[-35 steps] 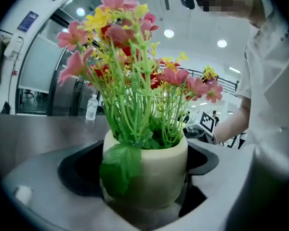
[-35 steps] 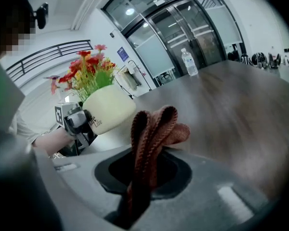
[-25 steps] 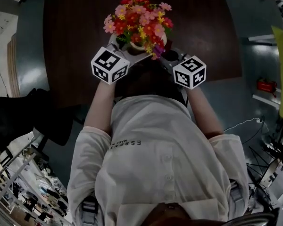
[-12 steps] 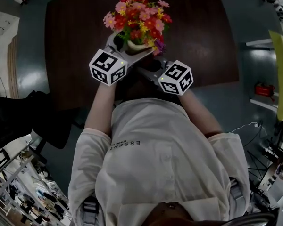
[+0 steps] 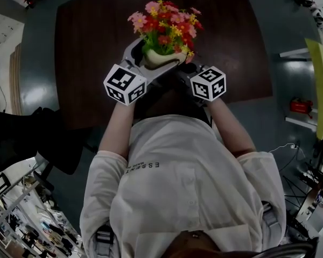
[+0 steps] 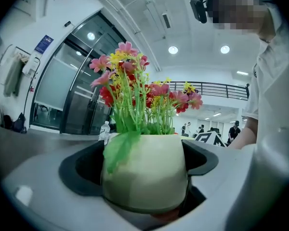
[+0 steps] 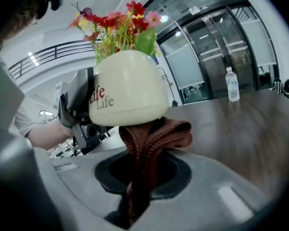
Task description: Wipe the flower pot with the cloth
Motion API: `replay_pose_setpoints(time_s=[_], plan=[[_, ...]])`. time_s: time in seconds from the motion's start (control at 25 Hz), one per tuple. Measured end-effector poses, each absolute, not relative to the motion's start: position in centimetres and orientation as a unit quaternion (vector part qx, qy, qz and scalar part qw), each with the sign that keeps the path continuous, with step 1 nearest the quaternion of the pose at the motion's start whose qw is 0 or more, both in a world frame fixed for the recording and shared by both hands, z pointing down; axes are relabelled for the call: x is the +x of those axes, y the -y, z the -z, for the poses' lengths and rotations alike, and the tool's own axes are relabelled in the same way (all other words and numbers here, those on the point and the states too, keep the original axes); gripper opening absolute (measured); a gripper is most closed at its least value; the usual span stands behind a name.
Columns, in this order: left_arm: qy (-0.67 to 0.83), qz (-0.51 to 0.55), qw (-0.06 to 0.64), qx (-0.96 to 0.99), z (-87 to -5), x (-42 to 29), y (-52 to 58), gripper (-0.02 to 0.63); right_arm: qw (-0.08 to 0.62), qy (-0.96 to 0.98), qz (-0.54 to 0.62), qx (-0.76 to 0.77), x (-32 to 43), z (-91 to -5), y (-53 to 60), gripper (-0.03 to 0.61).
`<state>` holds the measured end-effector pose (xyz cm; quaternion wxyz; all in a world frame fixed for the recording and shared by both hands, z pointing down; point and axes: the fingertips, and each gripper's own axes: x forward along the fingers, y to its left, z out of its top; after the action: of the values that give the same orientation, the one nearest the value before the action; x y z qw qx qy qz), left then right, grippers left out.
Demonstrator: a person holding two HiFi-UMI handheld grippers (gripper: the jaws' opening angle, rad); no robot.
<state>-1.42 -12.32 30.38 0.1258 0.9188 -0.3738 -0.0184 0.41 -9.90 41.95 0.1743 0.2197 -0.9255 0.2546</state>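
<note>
Left hand-held gripper (image 6: 143, 177): jaws spread wide and closed against both sides of the cream flower pot (image 7: 127, 88), gripping it low on its rounded body. Pot upright, held clear of the dark wooden surface (image 5: 91, 52), above its middle stretch and nearer the near edge than the far one. Red, pink and yellow flowers (image 5: 166, 23) on green stems rising out of the pot's mouth. Red lettering, "Life", on the side turned toward the right gripper view.

Right hand-held gripper (image 7: 139, 177): jaws pinched almost together on a reddish-brown knitted cloth (image 7: 151, 138), bunched into a thick fold above them. Top of that fold touching the pot's underside, on the side facing the right hand.

Clear water bottle (image 7: 232, 84) upright at the far edge of the surface, well apart from the pot.

Person in a white shirt (image 5: 177, 187) at the near edge, bare forearms reaching over it to the two hand-held grippers.
</note>
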Motion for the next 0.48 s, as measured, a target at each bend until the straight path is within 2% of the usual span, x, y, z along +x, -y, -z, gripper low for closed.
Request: replay_pose_setpoints(time_s=[0.24,0.48], plan=[[0.36,0.052,0.136,0.921,-29.5,-0.9,12.3,0.529,0.093,0.931,-0.25,0.248,-0.7,-38.7,11.3,0.048],[0.35,0.078,0.137,0.924,-28.7,-0.6,12.1,0.529,0.072,0.948,-0.239,0.196,-2.9,-37.3,9.7,0.048]])
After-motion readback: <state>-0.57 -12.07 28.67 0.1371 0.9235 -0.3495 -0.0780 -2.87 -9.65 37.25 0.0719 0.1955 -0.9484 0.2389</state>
